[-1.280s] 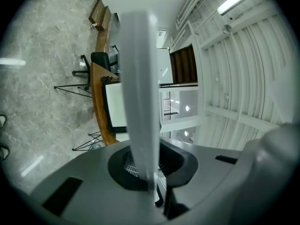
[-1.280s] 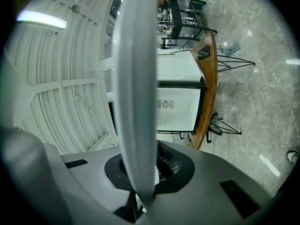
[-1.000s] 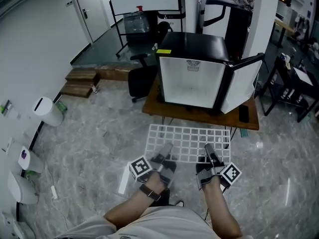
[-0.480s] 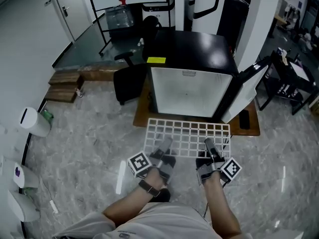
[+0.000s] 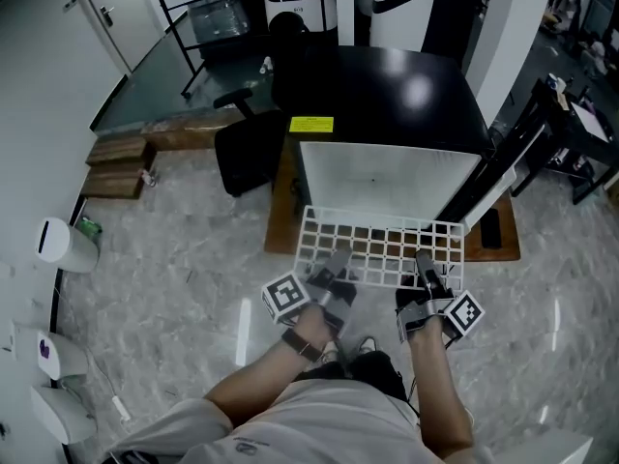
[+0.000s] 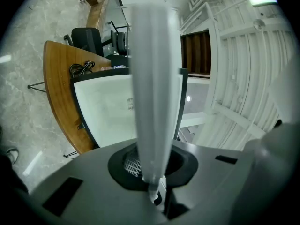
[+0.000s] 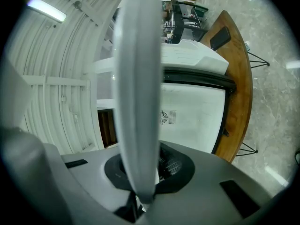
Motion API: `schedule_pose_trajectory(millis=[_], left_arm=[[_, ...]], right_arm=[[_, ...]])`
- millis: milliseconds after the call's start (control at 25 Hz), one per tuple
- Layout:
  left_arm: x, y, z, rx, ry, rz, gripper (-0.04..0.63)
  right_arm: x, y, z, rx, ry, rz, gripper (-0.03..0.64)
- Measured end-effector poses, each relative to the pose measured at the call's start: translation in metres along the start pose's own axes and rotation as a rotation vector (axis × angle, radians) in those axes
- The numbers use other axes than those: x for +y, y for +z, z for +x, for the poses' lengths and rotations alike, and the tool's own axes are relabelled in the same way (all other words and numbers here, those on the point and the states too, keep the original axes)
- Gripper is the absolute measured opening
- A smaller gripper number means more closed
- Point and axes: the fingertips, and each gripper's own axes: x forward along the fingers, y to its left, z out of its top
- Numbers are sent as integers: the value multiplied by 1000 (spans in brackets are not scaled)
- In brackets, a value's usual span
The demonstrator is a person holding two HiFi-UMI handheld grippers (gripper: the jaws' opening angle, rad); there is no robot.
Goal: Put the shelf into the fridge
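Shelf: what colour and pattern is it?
The shelf is a white wire grid, clearest in the head view.

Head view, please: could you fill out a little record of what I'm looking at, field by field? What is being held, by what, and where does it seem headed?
setting: small black fridge on a low wooden table
fridge door: open, swung to the right
held item: white wire shelf, roughly flat, in front of the fridge opening
left gripper: fingers closed on the shelf's near edge
right gripper: fingers closed on the same edge, further right
shelf seated inside: not yet
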Motion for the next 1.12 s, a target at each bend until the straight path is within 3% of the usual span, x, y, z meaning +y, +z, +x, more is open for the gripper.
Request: schedule_pose_trajectory(millis=[360, 720, 1120], left_arm=[[14, 22, 45, -1, 21, -10, 29], [21, 49, 95, -13, -6, -51, 29], [28, 55, 96, -31, 1, -52, 28]], right_arm=[[-13, 26, 43, 15, -19, 9, 48], [-30, 48, 97, 35, -25, 15, 48], [-38, 46, 109, 74, -21, 18, 48]])
